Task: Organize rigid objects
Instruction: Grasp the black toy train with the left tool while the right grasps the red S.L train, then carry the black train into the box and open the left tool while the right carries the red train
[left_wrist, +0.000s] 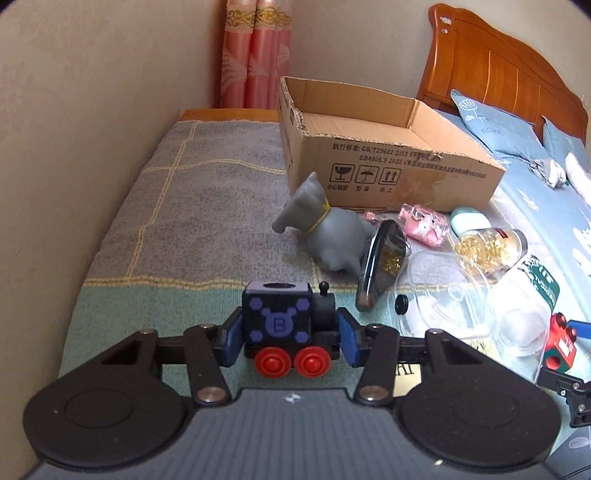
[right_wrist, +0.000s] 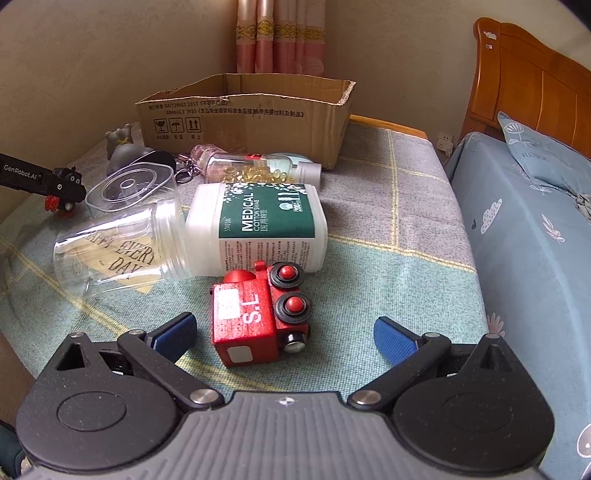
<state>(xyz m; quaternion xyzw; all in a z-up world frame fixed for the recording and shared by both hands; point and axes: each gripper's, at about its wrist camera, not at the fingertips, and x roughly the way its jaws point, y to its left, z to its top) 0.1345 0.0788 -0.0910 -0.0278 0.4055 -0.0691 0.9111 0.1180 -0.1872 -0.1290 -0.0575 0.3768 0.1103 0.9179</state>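
My left gripper (left_wrist: 290, 334) is shut on a black toy train (left_wrist: 288, 321) with red wheels, its pads on both ends, low over the blanket. My right gripper (right_wrist: 284, 338) is open, its pads either side of a red toy train (right_wrist: 258, 314) marked "S.L" that lies on its side on the blanket. An open cardboard box (left_wrist: 373, 158) stands at the back; it also shows in the right wrist view (right_wrist: 251, 114). The red train also shows at the right edge of the left wrist view (left_wrist: 561, 343).
A grey toy elephant (left_wrist: 325, 225), a black glittery case (left_wrist: 384, 262), a pink keychain (left_wrist: 424, 221), a jar of gold capsules (left_wrist: 487, 247), a clear jar (right_wrist: 118, 243), its lid (right_wrist: 129, 188) and a cotton swab tub (right_wrist: 258, 229) lie about. A wall runs left, a bed (right_wrist: 535, 240) right.
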